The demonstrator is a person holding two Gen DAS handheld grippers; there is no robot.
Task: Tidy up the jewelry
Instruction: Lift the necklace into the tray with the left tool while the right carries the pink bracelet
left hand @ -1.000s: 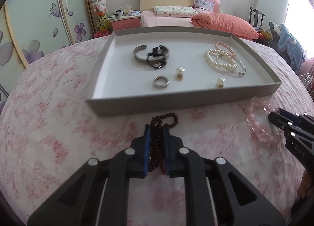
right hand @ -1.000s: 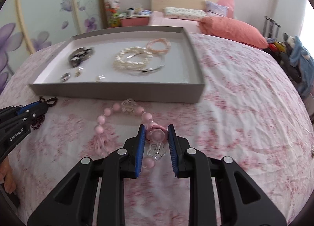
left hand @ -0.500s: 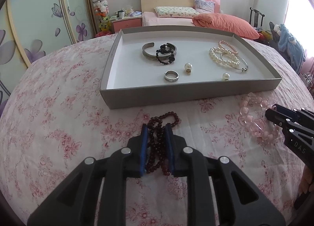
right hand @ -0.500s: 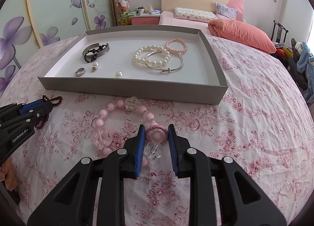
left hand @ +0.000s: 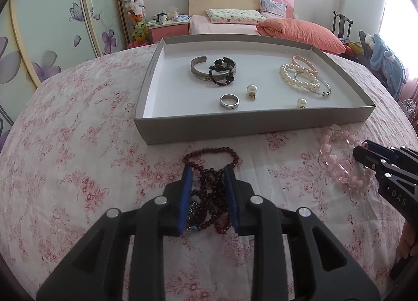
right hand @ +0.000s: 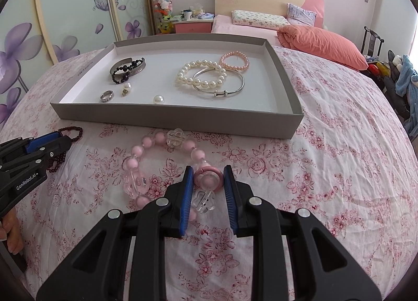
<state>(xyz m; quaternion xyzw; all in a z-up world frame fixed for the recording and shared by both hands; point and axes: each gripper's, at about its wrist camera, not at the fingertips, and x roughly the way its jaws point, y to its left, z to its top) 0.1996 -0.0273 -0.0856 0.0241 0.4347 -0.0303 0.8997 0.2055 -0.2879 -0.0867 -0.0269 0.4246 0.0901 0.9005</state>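
A dark red bead necklace (left hand: pixel 209 167) lies on the floral bedspread in front of a grey tray (left hand: pixel 250 125). My left gripper (left hand: pixel 208 178) straddles it with its jaws slightly apart, open. A pink and clear bead bracelet (right hand: pixel 146 167) lies to the right. My right gripper (right hand: pixel 208 178) has its jaws on either side of the pink round bead (right hand: pixel 208 179), open. The tray holds a silver cuff (left hand: pixel 201 68), black beads (left hand: pixel 222 73), a ring (left hand: pixel 229 102), pearl bracelets (left hand: pixel 297 76) and loose pearls (left hand: pixel 252 89).
The tray (right hand: pixel 167 115) sits on a bed with a pink floral spread (right hand: pixel 326 159). Behind stand a second bed with an orange quilt (left hand: pixel 300 31), a nightstand (left hand: pixel 169 26) and sliding wardrobe doors (left hand: pixel 47 26). A chair (left hand: pixel 342 26) and clothes (left hand: pixel 386 63) are at the right.
Both grippers have opened: the left jaws have widened around the dark red necklace, the right jaws around the pink bead. Both pieces rest on the bedspread.
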